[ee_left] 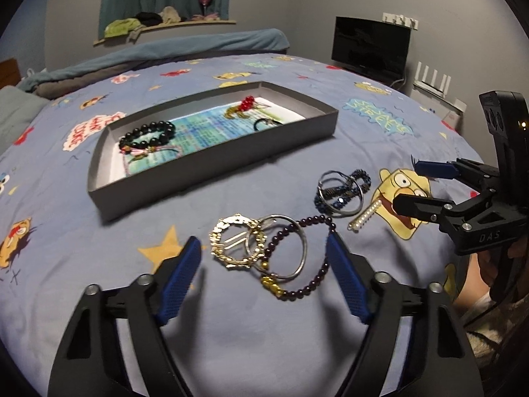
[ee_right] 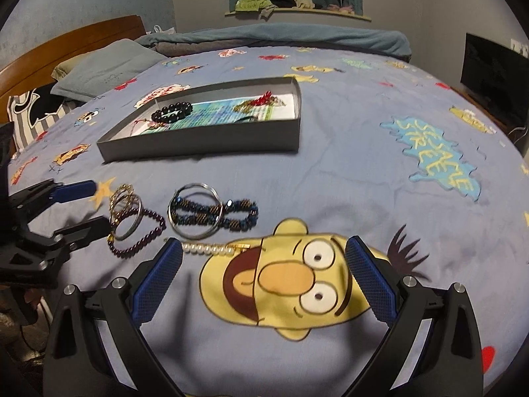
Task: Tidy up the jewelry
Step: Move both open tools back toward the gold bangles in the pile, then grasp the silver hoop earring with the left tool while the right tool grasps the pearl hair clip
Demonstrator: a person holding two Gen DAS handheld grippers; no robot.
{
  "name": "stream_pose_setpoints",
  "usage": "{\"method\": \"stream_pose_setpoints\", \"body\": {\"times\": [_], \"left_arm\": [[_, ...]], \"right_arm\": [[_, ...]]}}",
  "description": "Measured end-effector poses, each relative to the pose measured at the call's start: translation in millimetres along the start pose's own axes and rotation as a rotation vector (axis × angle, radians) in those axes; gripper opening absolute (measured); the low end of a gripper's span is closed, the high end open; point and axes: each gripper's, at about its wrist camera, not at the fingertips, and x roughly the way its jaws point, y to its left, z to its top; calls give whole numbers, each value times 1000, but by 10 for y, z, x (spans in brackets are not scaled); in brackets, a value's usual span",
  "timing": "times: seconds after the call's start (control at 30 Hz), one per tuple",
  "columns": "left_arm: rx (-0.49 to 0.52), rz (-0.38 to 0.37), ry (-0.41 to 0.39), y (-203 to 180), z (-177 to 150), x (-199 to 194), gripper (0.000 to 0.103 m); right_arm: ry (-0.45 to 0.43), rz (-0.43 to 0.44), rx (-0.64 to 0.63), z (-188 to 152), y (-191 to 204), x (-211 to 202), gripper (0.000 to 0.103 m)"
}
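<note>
A grey tray [ee_left: 205,162] [ee_right: 205,144] on the bed holds a black bead bracelet [ee_left: 147,135], a red bead piece [ee_left: 248,103] and a dark ring [ee_left: 266,122]. In front of it lie a gold bracelet [ee_left: 236,241], a silver bangle [ee_left: 281,248], a dark purple bead bracelet [ee_left: 307,254] [ee_right: 139,235], a blue beaded bracelet with silver rings [ee_left: 342,192] [ee_right: 211,213] and a pearl clip [ee_left: 363,216] [ee_right: 211,248]. My left gripper [ee_left: 264,264] is open around the gold and purple pile. My right gripper [ee_right: 264,264] is open and empty, just right of the pearl clip.
The bed has a blue cartoon sheet [ee_right: 363,165], a folded blanket [ee_right: 281,38] at the far side and pillows [ee_right: 99,66] by the wooden headboard [ee_right: 66,43]. A black monitor [ee_left: 370,46] stands past the bed's right edge.
</note>
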Motion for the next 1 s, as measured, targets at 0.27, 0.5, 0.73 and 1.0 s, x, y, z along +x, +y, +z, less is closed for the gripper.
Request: {"method": "stream_pose_setpoints", "body": {"times": [0.27, 0.5, 0.73, 1.0], "left_arm": [[6, -20, 8, -50, -20, 83, 59], [37, 9, 25, -94, -34, 160, 47], [13, 6, 25, -2, -25, 131, 21], [6, -13, 22, -33, -19, 104, 42]], "right_arm": [[15, 35, -6, -79, 73, 36, 97], [28, 75, -24, -109, 239, 129, 96], [22, 73, -14, -104, 332, 200, 95], [30, 68, -35, -123, 366, 218, 95]]}}
